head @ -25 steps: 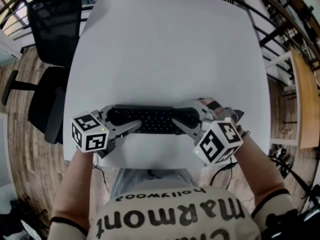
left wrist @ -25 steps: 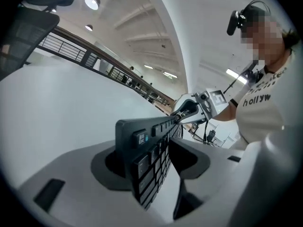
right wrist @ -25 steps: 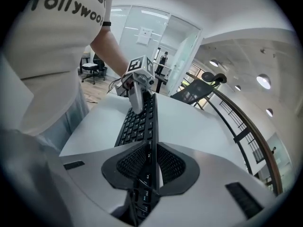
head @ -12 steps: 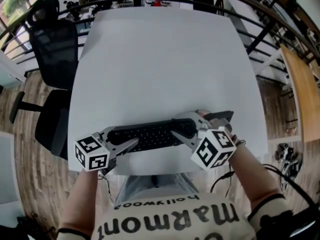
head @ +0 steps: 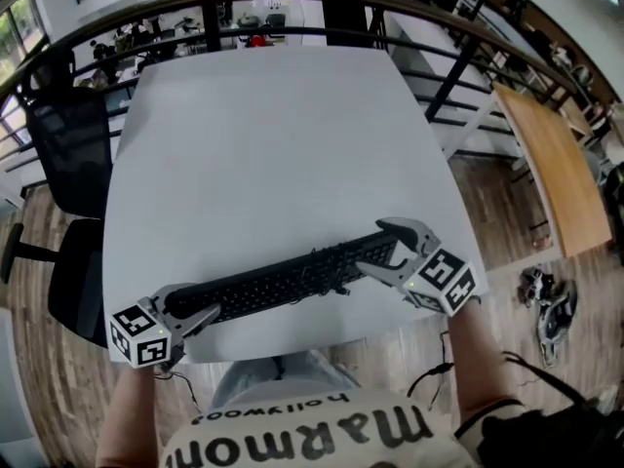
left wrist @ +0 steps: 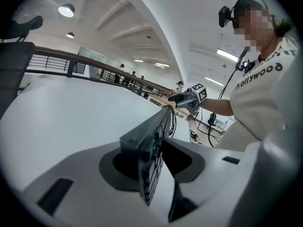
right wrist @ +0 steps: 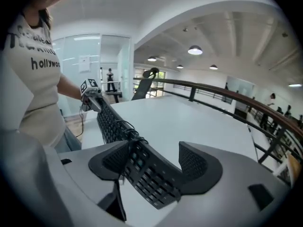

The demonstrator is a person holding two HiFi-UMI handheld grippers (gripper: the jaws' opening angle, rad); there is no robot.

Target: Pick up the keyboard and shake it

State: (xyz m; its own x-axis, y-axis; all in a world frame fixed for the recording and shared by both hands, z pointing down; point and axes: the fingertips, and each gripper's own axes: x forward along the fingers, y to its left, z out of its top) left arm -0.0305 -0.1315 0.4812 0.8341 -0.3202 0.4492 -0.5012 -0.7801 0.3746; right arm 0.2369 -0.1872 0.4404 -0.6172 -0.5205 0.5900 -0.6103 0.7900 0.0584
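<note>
Two hand-held grippers straddle the keyboard (head: 292, 283) ends; left (head: 195, 302) closing, right (head: 375, 250) opening.

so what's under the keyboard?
Just the white table, which shows past both long edges of the keyboard. The strip directly beneath is covered by the keyboard itself.
</note>
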